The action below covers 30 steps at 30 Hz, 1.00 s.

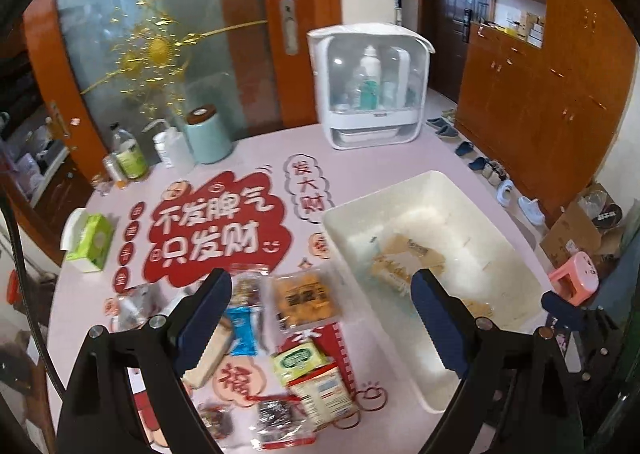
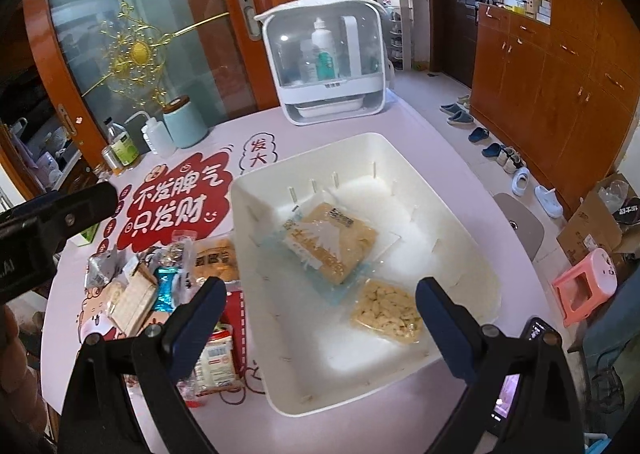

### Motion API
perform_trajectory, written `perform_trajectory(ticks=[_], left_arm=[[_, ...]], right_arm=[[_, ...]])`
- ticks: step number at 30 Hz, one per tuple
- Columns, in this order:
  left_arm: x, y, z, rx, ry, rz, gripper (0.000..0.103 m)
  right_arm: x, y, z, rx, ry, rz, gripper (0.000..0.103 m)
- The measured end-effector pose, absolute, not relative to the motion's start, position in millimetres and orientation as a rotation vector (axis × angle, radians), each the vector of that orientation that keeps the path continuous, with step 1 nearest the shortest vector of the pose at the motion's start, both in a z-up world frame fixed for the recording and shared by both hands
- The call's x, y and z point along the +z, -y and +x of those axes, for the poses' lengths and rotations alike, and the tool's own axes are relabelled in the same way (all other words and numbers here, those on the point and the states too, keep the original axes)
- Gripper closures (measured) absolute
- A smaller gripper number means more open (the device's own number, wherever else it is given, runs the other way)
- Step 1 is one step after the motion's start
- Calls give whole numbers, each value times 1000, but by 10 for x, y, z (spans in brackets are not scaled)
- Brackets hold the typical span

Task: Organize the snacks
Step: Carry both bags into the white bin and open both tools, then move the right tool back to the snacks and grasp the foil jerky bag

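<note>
Wooden cabinets (image 2: 560, 66) and a frosted glass door (image 1: 152, 54) ring your pink desk (image 1: 256, 158), which carries a red printed mat (image 1: 212, 230) and a white dish cabinet (image 1: 370, 86). Your left claw (image 1: 320, 318) gapes empty above the loose snacks (image 1: 304, 298); your right claw (image 2: 318, 318) stands apart, empty, over the white bin (image 2: 256, 238) holding two snack packets (image 2: 332, 242).

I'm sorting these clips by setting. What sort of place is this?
Most likely a home dining area near the entrance: a round pink-covered table with snack packets, wooden wall cabinets, and shoes and slippers lined up on the floor.
</note>
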<state>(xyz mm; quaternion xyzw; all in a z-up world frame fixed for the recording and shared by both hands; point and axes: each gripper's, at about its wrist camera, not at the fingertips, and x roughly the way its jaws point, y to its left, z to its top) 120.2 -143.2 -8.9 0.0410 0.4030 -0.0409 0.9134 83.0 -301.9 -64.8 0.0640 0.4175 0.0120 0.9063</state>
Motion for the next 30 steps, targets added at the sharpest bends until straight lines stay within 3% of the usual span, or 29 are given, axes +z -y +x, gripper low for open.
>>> perform_trajectory(ticks=[7, 12, 30], left_arm=[[175, 1049, 872, -78, -792, 35, 10], [380, 787, 670, -83, -747, 10, 2], [395, -326, 255, -41, -660, 106, 1]], right_arm=[[-407, 2805, 662, 57, -814, 115, 7], [-241, 2651, 563, 83, -770, 110, 7], [-78, 1714, 273, 116, -654, 63, 7]])
